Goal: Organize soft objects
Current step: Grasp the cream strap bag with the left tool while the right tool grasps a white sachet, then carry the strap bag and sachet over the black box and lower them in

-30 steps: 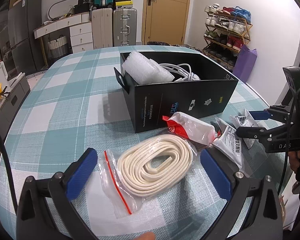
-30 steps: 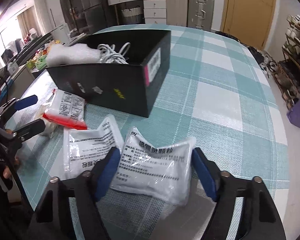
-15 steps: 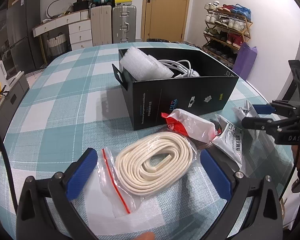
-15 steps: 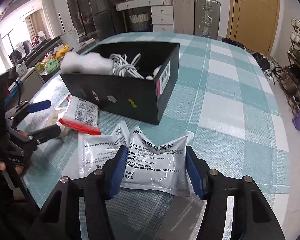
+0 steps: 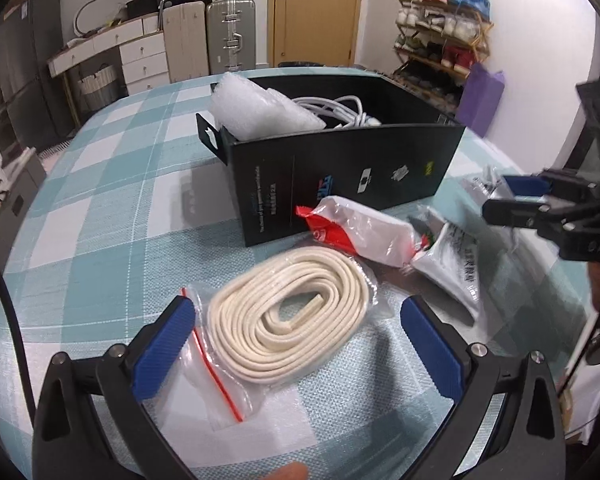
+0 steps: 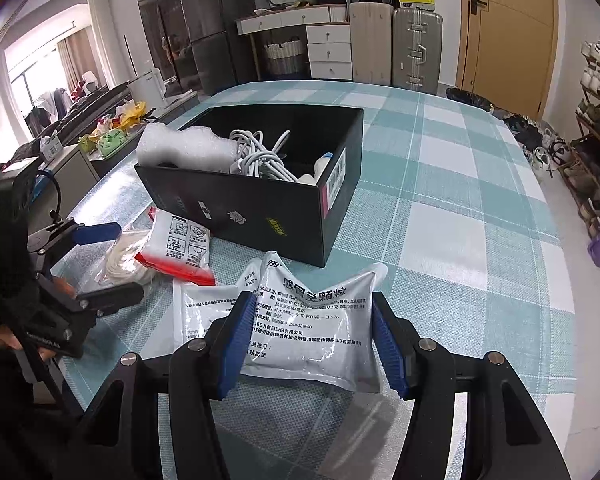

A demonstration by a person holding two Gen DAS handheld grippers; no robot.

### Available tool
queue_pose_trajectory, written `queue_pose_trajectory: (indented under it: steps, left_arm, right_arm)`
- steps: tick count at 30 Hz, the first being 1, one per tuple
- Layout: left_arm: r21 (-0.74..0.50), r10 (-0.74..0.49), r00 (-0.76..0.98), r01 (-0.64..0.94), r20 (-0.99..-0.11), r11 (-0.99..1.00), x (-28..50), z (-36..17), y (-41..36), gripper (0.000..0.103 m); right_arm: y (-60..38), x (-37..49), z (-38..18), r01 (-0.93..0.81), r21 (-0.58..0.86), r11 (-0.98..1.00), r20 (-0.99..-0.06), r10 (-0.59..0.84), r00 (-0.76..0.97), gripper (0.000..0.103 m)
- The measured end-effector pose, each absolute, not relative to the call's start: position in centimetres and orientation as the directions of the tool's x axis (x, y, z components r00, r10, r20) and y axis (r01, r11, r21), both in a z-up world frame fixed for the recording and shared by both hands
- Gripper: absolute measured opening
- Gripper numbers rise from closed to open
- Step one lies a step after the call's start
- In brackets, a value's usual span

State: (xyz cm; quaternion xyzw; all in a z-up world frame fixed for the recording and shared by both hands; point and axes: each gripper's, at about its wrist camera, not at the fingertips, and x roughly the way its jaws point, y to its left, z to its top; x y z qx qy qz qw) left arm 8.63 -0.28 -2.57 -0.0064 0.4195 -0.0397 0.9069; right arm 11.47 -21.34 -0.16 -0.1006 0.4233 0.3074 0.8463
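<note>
**Your right gripper has the pouch**

Your right gripper [image 6: 314,342] has just squeezed in on the grey pouch [image 6: 316,320], near the black box [image 6: 260,208]. Your left gripper [image 5: 300,344] is wide open around the bagged white cord [image 5: 290,320] on the table [image 5: 100,240], not touching it.

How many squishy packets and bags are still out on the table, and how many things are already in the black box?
Silver-white printed packets: 2
Red-and-white packet: 1
Clear bag with the cream coil: 1
On the table: 4

In the black box:
Bubble wrap: 1
White cable bundle: 1
Seen in the box: 2

Total: 6
</note>
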Motion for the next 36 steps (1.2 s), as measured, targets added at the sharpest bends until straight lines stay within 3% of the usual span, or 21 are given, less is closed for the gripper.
queue_pose_trajectory:
  steps: [11,18,20,23,36]
  left_arm:
    - [-0.031,-0.051,0.603,0.043,-0.796,0.999,9.3,-3.0,-0.5,0.100]
    - [0.002,-0.027,0.621,0.047,-0.783,0.999,9.0,-2.8,-0.8,0.072]
    - [0.011,-0.029,0.631,0.059,-0.775,0.998,8.8,-2.6,-0.9,0.060]
    - [0.016,-0.029,0.642,0.065,-0.766,0.998,8.4,-2.2,-0.8,0.052]
    - [-0.005,-0.037,0.666,0.049,-0.745,0.999,6.6,-1.3,0.3,0.042]
  right_arm:
    - [-21.3,11.4,-0.1,-0.608,0.090,0.789,-0.777,0.437,0.453,0.058]
    - [-21.2,11.3,0.1,-0.612,0.090,0.786,-0.773,0.442,0.454,0.058]
    - [-21.3,11.2,0.2,-0.611,0.090,0.787,-0.772,0.442,0.456,0.058]
    - [-21.3,11.1,0.2,-0.611,0.091,0.787,-0.770,0.444,0.458,0.058]
    - [-21.1,10.5,1.1,-0.618,0.084,0.782,-0.755,0.455,0.473,0.058]
